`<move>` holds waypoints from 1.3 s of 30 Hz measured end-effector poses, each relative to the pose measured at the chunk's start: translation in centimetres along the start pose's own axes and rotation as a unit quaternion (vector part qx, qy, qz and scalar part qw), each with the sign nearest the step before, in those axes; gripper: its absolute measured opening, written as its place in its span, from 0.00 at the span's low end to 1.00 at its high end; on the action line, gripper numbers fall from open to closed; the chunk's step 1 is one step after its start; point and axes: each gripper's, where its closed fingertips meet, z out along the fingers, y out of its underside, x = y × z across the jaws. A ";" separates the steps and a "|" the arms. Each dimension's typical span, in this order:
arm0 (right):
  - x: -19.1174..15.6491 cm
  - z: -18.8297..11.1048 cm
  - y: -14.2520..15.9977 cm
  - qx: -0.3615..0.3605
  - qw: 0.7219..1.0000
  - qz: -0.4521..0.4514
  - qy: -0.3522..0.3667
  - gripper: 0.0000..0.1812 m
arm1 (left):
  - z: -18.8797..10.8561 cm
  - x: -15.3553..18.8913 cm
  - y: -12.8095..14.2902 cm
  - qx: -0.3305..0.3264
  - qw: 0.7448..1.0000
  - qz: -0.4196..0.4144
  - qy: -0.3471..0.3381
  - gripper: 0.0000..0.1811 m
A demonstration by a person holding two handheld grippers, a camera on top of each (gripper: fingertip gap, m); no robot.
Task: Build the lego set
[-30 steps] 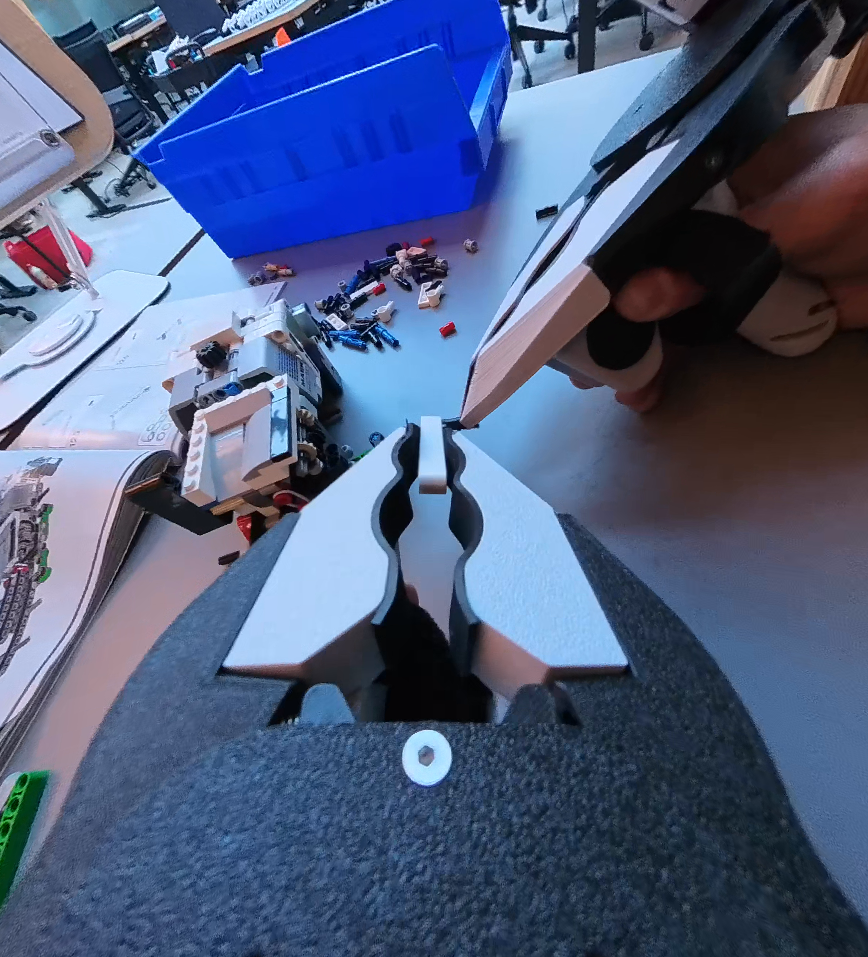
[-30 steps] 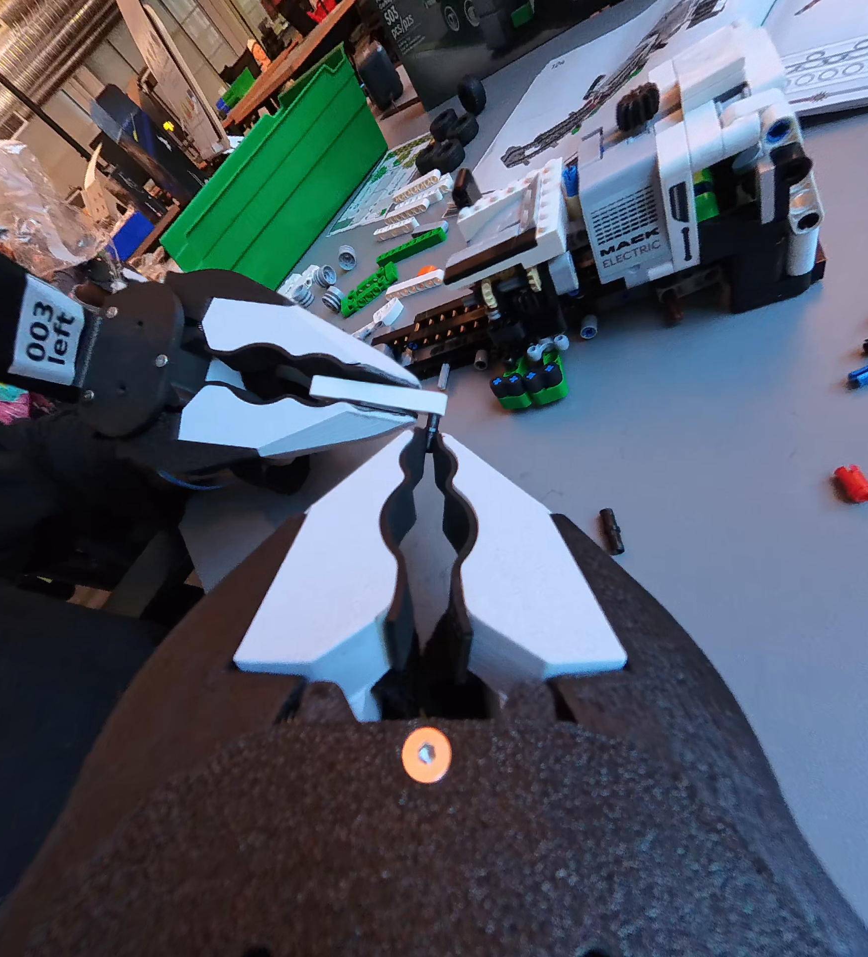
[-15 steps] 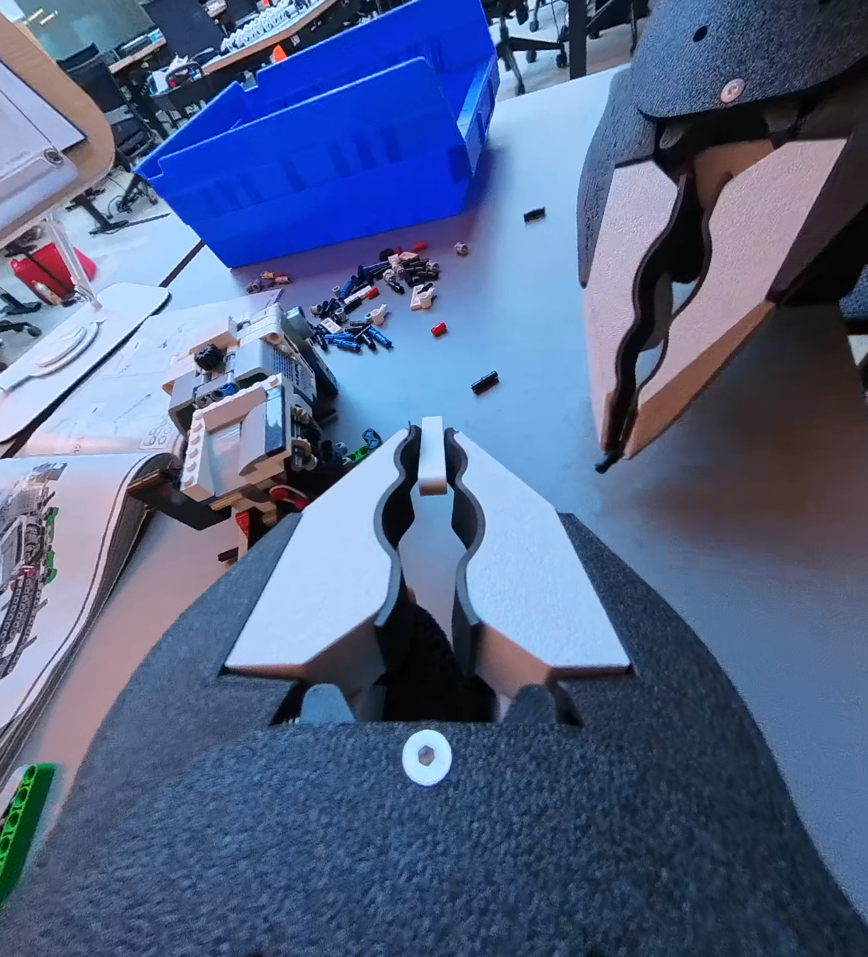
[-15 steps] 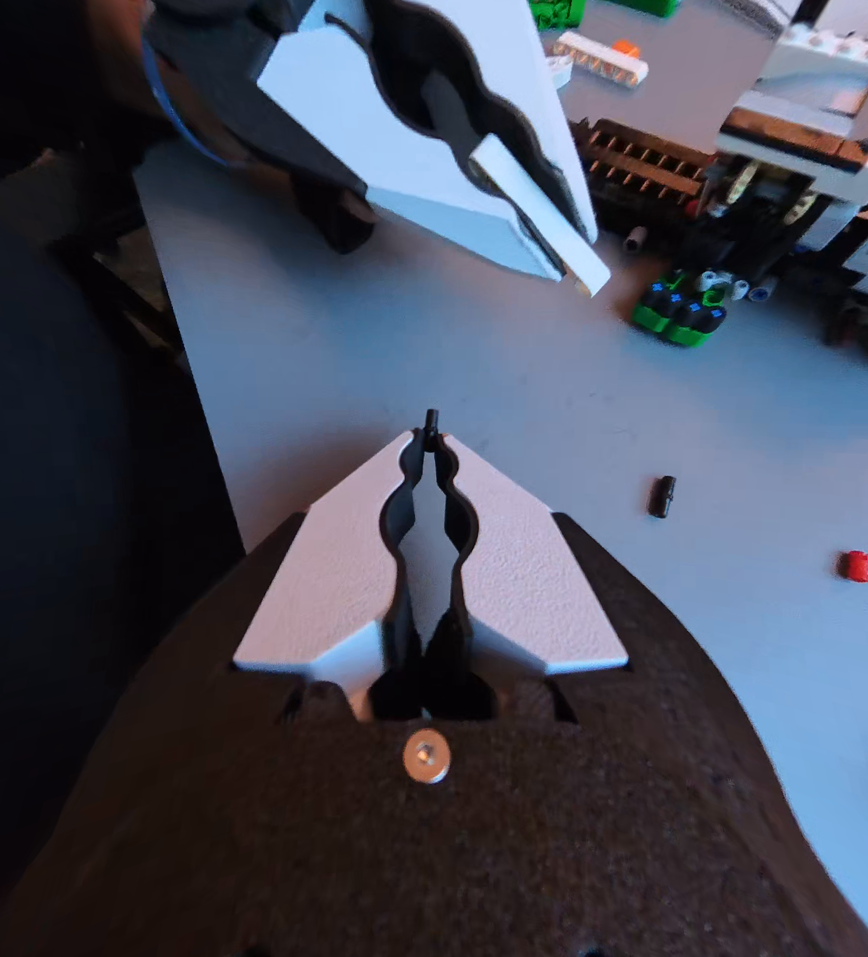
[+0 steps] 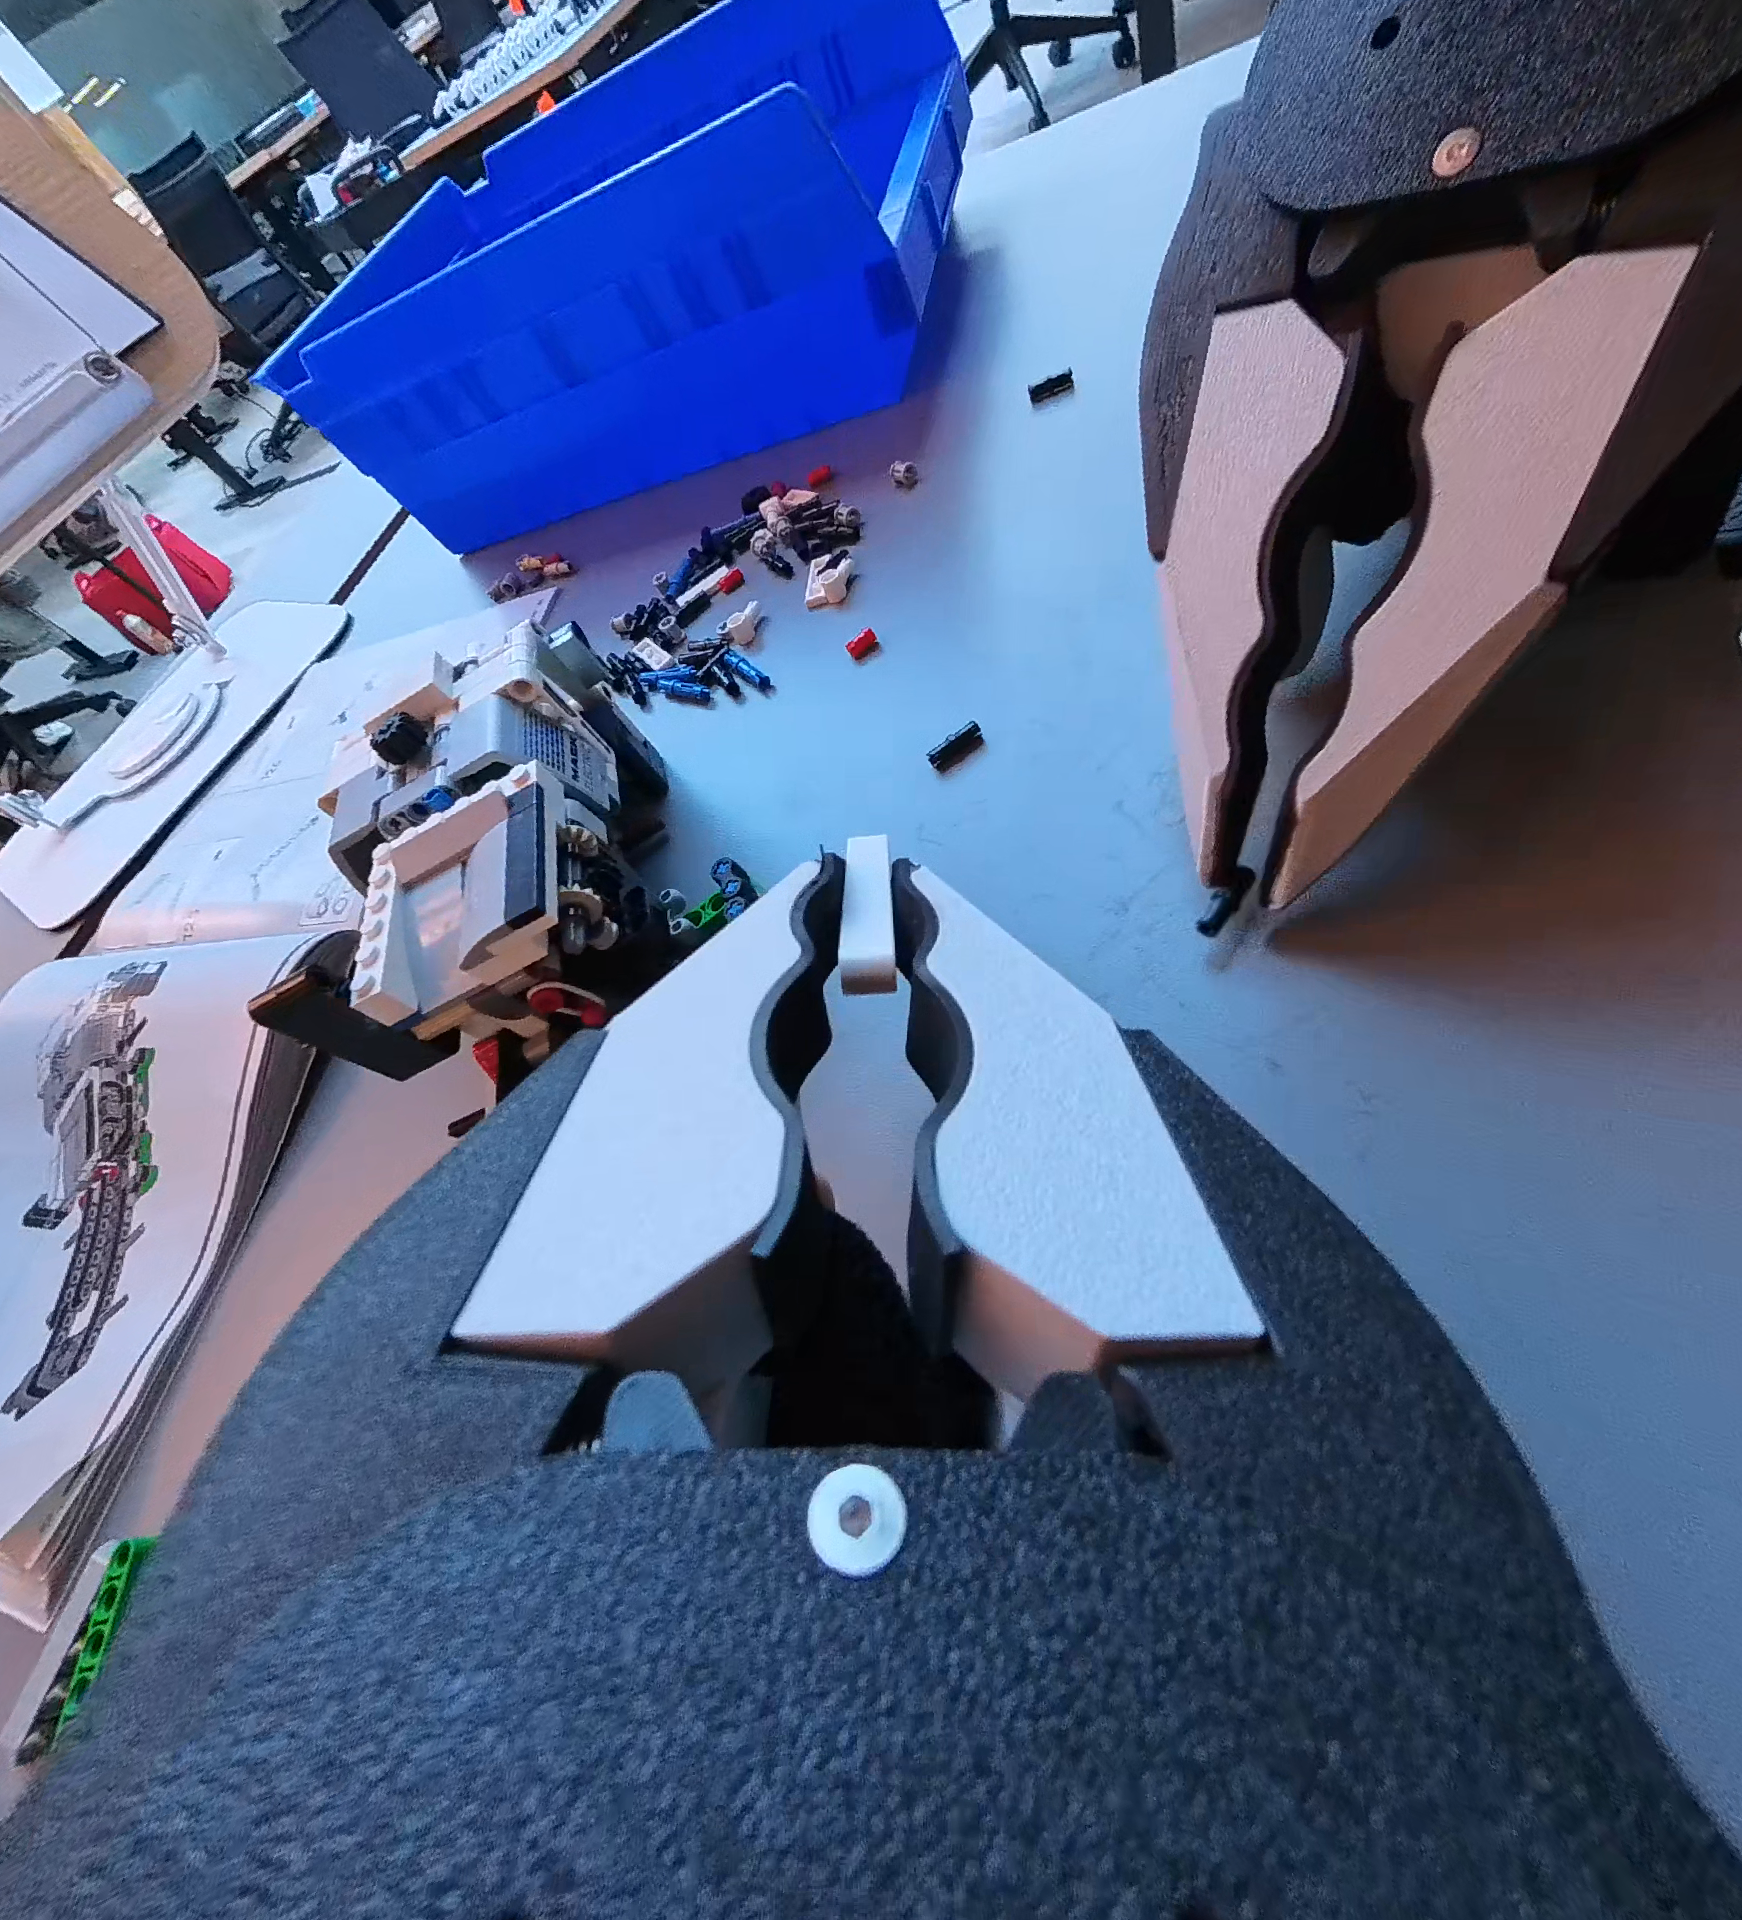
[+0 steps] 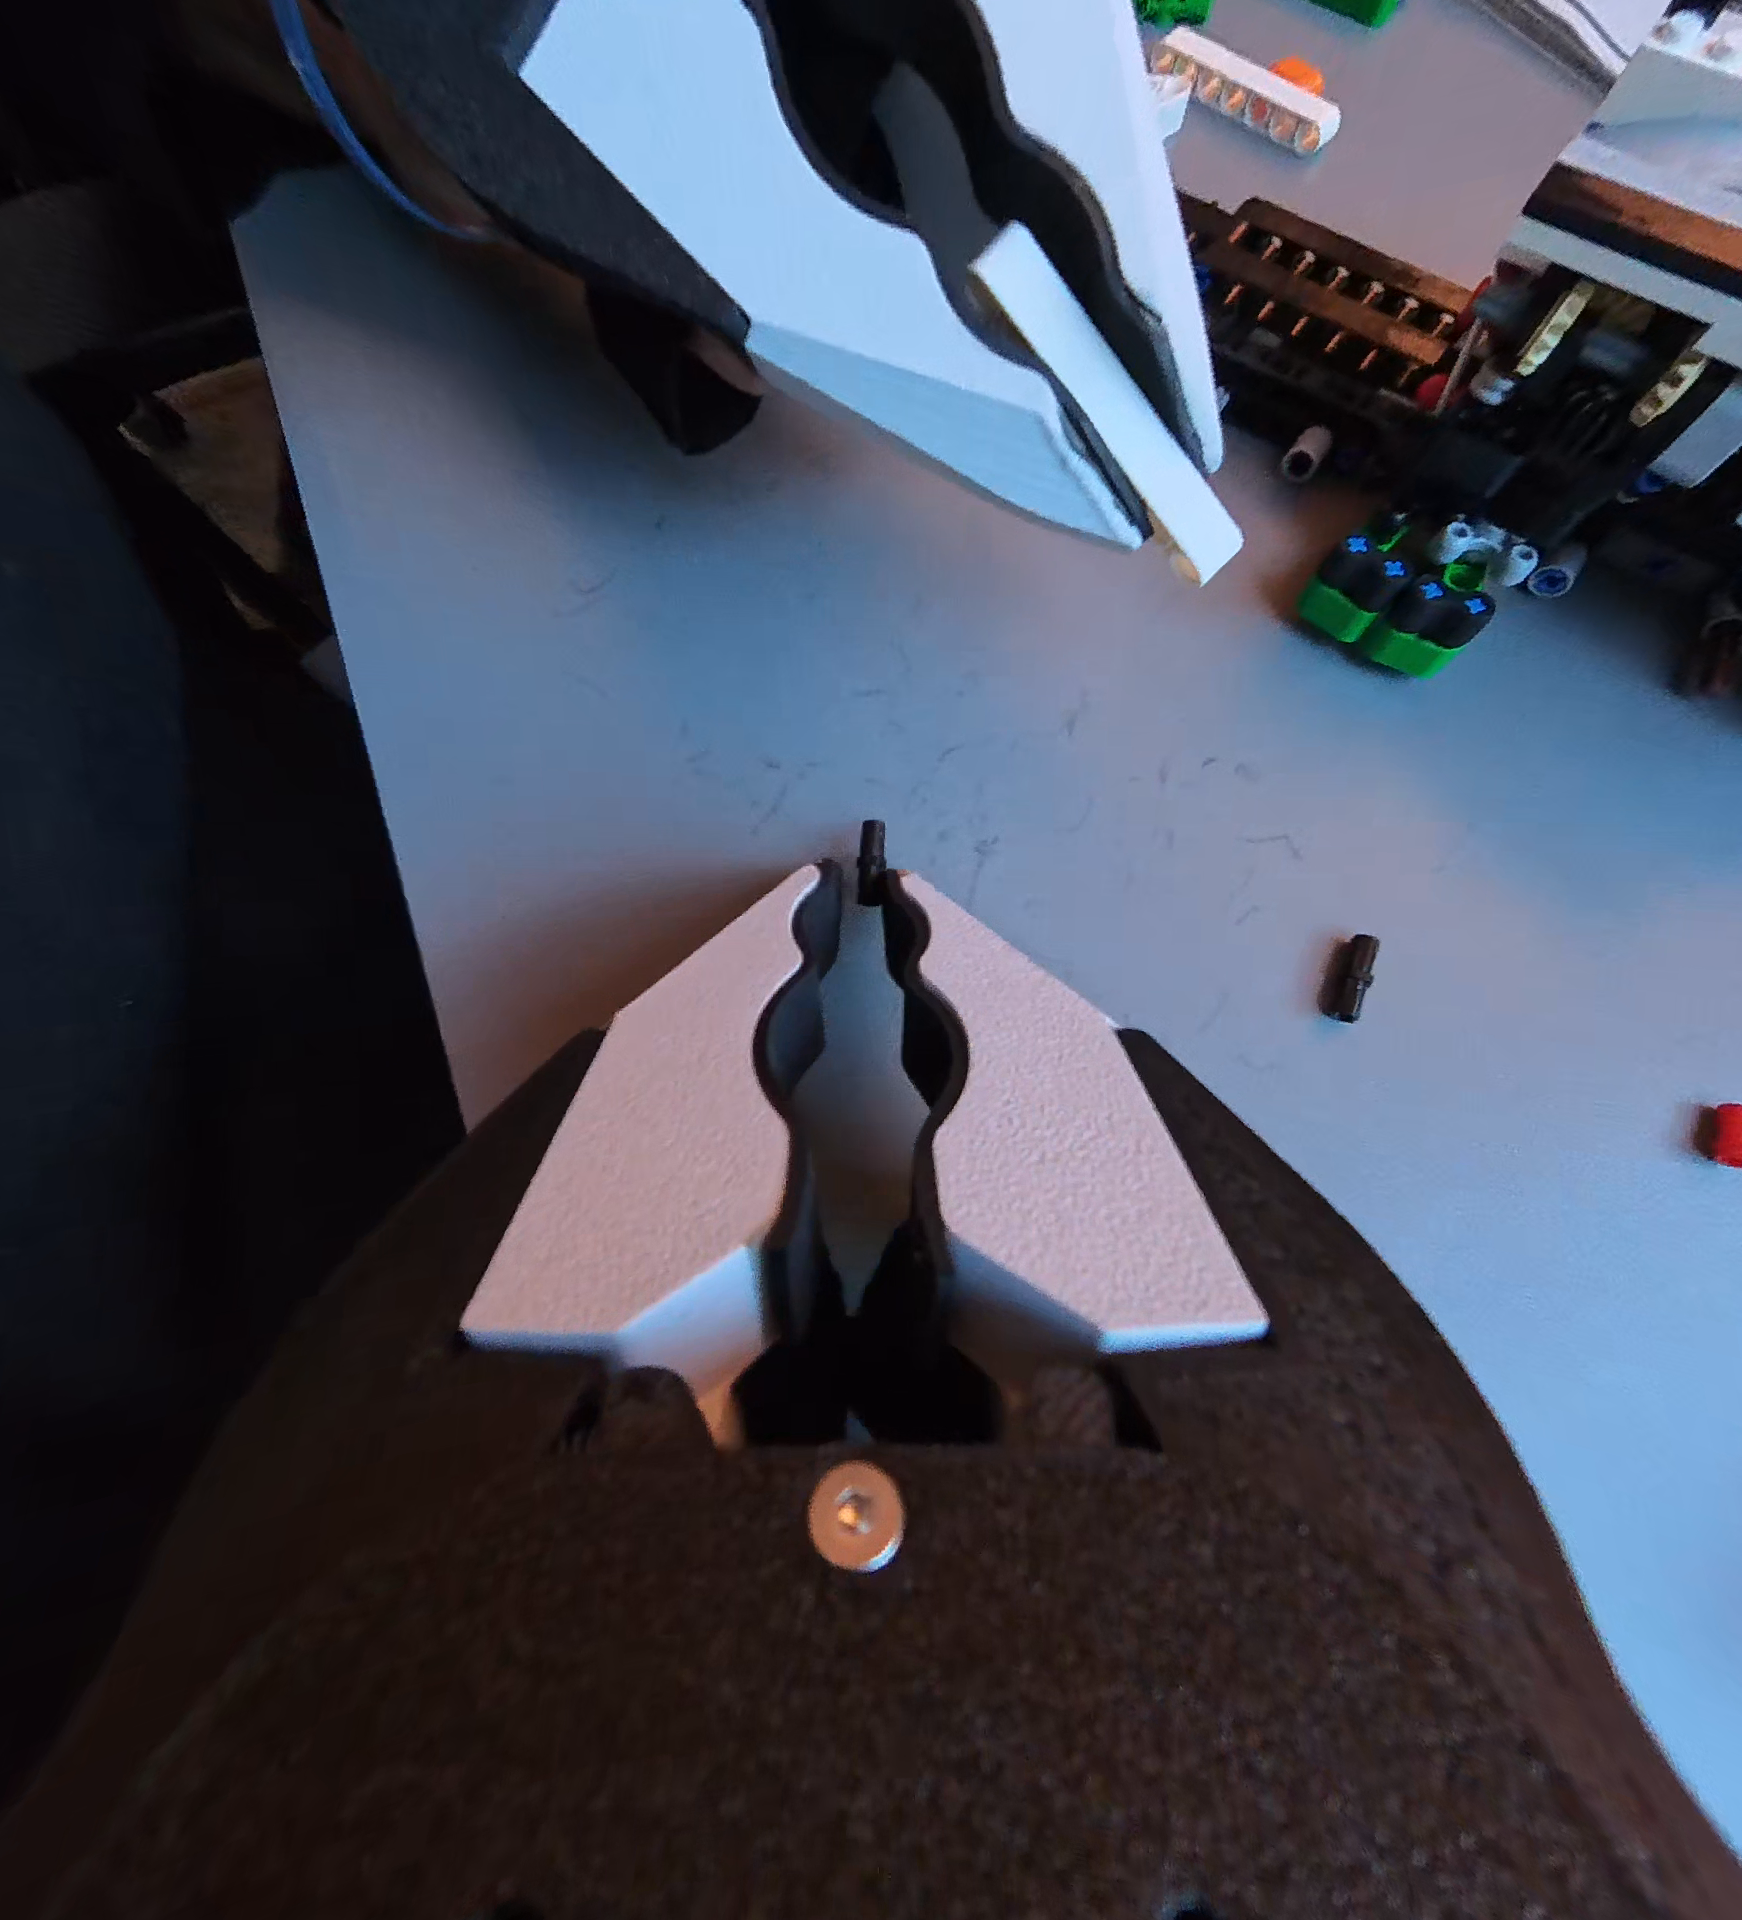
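With its jaws nearly closed, the right tool pinches a small black pin at the very tips; the pin stands up past the fingertips, and in the left wrist view it pokes out below the same tool, just above the worktop. Left tool is clamped on a flat white piece that runs lengthwise between its jaws and juts slightly beyond them; seen from the right wrist view that piece slants down toward the worktop, its end close above the surface. The two tools are apart, facing roughly toward each other over bare worktop.

Near the right tool, a second black pin lies loose, and beyond it a small red connector. Just past the left tool's tip sits a green-and-black cluster of small parts. The part-built truck model, white and grey with black lower parts, stands just left of the left tool, touching the edge of an open instruction booklet. A green beam lies at the booklet's near corner. Farther off, a scatter of small loose pieces in black, blue, tan and red is spread in front of a blue bin. One more black pin lies alone to the right of the bin.
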 end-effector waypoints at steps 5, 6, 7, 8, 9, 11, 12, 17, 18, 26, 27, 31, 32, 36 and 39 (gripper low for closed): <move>0.0 -0.2 0.0 0.003 1.000 -0.011 0.016 0.08 | 0.0 0.0 0.0 -0.001 1.000 0.003 -0.001 0.04; 0.0 -0.2 0.0 0.002 1.000 -0.016 0.021 0.07 | 0.1 0.0 0.0 -0.002 1.000 0.003 -0.001 0.04; 0.1 -0.1 0.2 -0.002 1.000 -0.019 0.024 0.07 | 0.1 0.0 0.1 -0.003 1.000 0.003 -0.001 0.04; 0.1 0.1 0.4 -0.010 1.000 -0.018 0.023 0.07 | 0.1 0.0 0.1 -0.004 1.000 0.004 -0.001 0.04; 0.2 0.2 0.4 -0.013 0.999 -0.018 0.025 0.07 | 0.1 0.1 0.1 -0.004 1.000 0.006 -0.001 0.04; 0.1 0.1 0.4 -0.012 0.999 -0.021 0.022 0.07 | 0.1 0.1 0.1 -0.005 1.000 0.008 -0.002 0.04; 0.0 0.1 0.5 -0.013 0.999 -0.023 0.022 0.08 | 0.1 0.1 0.1 -0.005 1.000 0.009 -0.002 0.04; 0.6 -0.3 0.6 -0.008 0.998 -0.044 0.037 0.10 | 0.1 0.1 0.2 -0.006 1.000 0.009 -0.002 0.04; 0.6 -0.3 0.4 -0.006 0.998 -0.047 0.034 0.10 | 0.2 0.1 0.2 -0.006 1.000 0.010 -0.002 0.04; 1.1 0.4 0.2 -0.014 0.997 -0.058 0.042 0.04 | 0.1 0.3 0.2 -0.005 1.000 0.017 -0.002 0.04; 1.0 0.4 0.2 -0.015 0.997 -0.060 0.042 0.03 | 0.1 0.3 0.2 -0.005 1.000 0.019 -0.002 0.04; 1.1 0.4 0.2 -0.015 0.997 -0.065 0.049 0.03 | 0.1 0.5 0.1 -0.003 1.000 0.028 -0.004 0.04; 1.2 0.4 0.2 -0.016 0.997 -0.060 0.049 0.03 | 0.0 0.4 0.0 0.000 1.000 0.030 -0.007 0.04; 1.8 -0.4 -2.2 0.055 0.998 0.033 0.025 0.02 | -0.4 -0.4 -0.4 0.021 0.999 0.036 -0.029 0.04; 3.0 -1.2 -4.7 0.132 0.979 0.156 0.007 0.02 | -0.9 -1.1 -1.0 0.050 0.997 0.031 -0.044 0.04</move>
